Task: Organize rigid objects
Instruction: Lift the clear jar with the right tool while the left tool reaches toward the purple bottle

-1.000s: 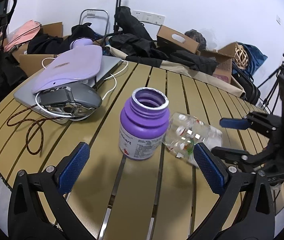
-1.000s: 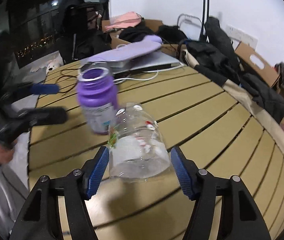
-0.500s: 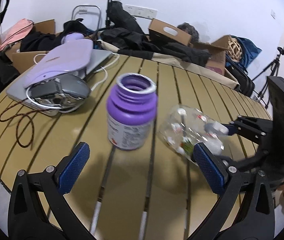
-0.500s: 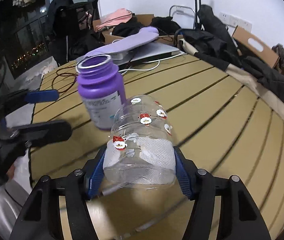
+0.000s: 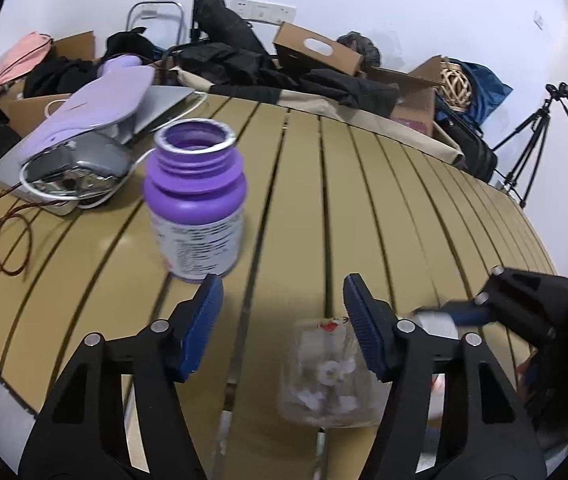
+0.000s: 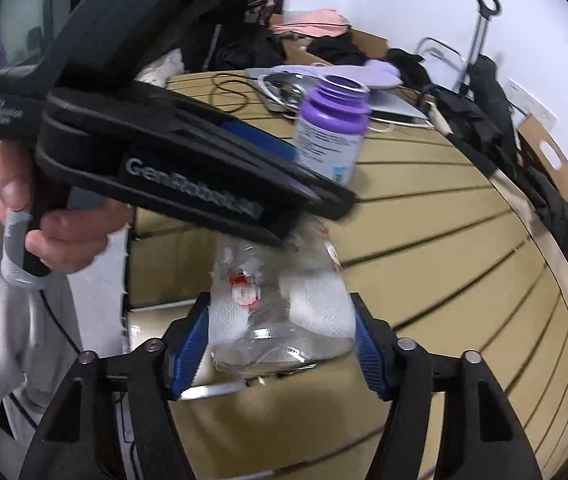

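Note:
A purple open-topped bottle stands upright on the slatted wooden table; it also shows in the right wrist view. My right gripper is shut on a clear plastic jar with Santa stickers and holds it off the table at its near edge. In the left wrist view the jar appears blurred, low between my fingers. My left gripper is open and empty, just right of and nearer than the purple bottle. The left gripper's body crosses above the jar.
A grey mouse, a white cable, a purple case and a laptop lie at the table's far left. A thin brown cord loops near the left edge. Boxes, dark clothes and a tripod stand beyond the table.
My right gripper has closed on the jar and lifted it back toward the table's near edge. My left gripper has narrowed its opening and shifted right, over the jar.

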`<action>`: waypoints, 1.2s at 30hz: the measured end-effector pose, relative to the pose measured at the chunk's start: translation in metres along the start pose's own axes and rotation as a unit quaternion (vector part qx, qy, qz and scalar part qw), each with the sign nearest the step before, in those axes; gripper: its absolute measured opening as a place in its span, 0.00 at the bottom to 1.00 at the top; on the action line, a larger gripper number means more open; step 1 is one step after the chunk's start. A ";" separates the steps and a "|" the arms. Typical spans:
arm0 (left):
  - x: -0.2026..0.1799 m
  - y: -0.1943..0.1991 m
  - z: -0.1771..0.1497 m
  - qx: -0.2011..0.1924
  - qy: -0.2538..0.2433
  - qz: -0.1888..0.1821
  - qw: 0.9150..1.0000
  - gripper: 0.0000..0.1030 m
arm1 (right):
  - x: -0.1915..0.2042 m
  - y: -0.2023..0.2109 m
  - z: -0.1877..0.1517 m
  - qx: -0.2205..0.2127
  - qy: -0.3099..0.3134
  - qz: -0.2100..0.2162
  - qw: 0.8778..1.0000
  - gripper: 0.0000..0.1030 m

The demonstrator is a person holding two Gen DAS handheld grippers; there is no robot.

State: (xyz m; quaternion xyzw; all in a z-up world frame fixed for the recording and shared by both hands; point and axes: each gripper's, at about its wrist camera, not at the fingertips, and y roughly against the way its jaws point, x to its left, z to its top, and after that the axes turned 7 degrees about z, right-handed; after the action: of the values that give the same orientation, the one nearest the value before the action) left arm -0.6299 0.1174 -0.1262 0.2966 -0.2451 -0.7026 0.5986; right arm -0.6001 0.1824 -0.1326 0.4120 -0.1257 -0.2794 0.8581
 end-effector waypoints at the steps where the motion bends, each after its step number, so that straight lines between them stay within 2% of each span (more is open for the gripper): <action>1: 0.002 0.001 -0.001 0.001 0.000 0.006 1.000 0.55 | -0.005 0.004 -0.003 -0.004 -0.014 0.000 1.000 0.76; 3: 0.004 0.003 -0.004 0.000 -0.005 0.018 1.000 0.55 | -0.016 0.011 -0.010 -0.011 -0.042 -0.013 0.999 0.76; 6: 0.000 0.012 -0.005 -0.005 -0.018 0.009 1.000 0.58 | -0.029 0.018 -0.019 -0.018 -0.086 -0.024 0.996 0.76; 8: -0.003 0.024 -0.003 -0.005 -0.025 -0.004 1.000 0.72 | -0.035 0.025 -0.024 -0.023 -0.108 -0.031 0.993 0.76; 12: -0.015 0.039 0.002 0.022 -0.054 -0.055 0.997 0.87 | -0.047 0.049 -0.036 -0.042 -0.161 -0.034 0.985 0.76; 14: -0.034 0.031 -0.001 0.057 -0.107 -0.075 0.990 0.96 | -0.051 0.058 -0.041 -0.051 -0.181 -0.031 0.982 0.76; 16: -0.050 0.014 -0.004 0.087 -0.151 -0.060 0.983 0.96 | -0.058 0.064 -0.041 -0.062 -0.202 -0.022 0.977 0.76; 17: -0.055 0.003 -0.006 0.099 -0.159 -0.046 0.981 0.90 | -0.060 0.065 -0.041 -0.066 -0.209 -0.019 0.975 0.75; 18: -0.059 -0.005 -0.008 0.105 -0.163 -0.040 0.980 0.82 | -0.061 0.067 -0.041 -0.069 -0.215 -0.016 0.974 0.75; 19: -0.060 -0.012 -0.012 0.112 -0.162 -0.033 0.980 0.58 | -0.061 0.070 -0.041 -0.071 -0.221 -0.017 0.972 0.76; 20: -0.060 -0.016 -0.013 0.117 -0.158 -0.027 0.980 0.57 | -0.063 0.071 -0.041 -0.073 -0.226 -0.018 0.971 0.76; 23: -0.055 -0.007 -0.014 0.090 -0.131 -0.058 0.986 0.56 | -0.068 0.075 -0.041 -0.080 -0.250 -0.017 0.965 0.76; 26: -0.048 0.014 -0.005 0.023 -0.111 -0.077 0.991 0.56 | -0.076 0.083 -0.041 -0.111 -0.287 0.018 0.951 0.76; 28: -0.042 0.029 0.003 -0.032 -0.099 -0.085 0.991 0.56 | -0.084 0.091 -0.037 -0.148 -0.315 0.067 0.935 0.76; 30: -0.041 0.036 0.007 -0.074 -0.102 -0.076 0.989 0.56 | -0.091 0.095 -0.030 -0.182 -0.339 0.121 0.915 0.77; 33: -0.041 0.044 0.011 -0.114 -0.110 -0.091 0.983 0.56 | -0.098 0.092 -0.014 -0.215 -0.363 0.198 0.885 0.80; 36: -0.038 0.050 0.015 -0.134 -0.102 -0.127 0.977 0.56 | -0.101 0.078 0.004 -0.211 -0.374 0.240 0.871 0.80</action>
State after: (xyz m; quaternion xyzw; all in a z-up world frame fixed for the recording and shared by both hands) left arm -0.6019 0.1468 -0.0755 0.1691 -0.1686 -0.8258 0.5109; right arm -0.6546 0.2774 -0.0679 0.0432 -0.4701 -0.2176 0.8543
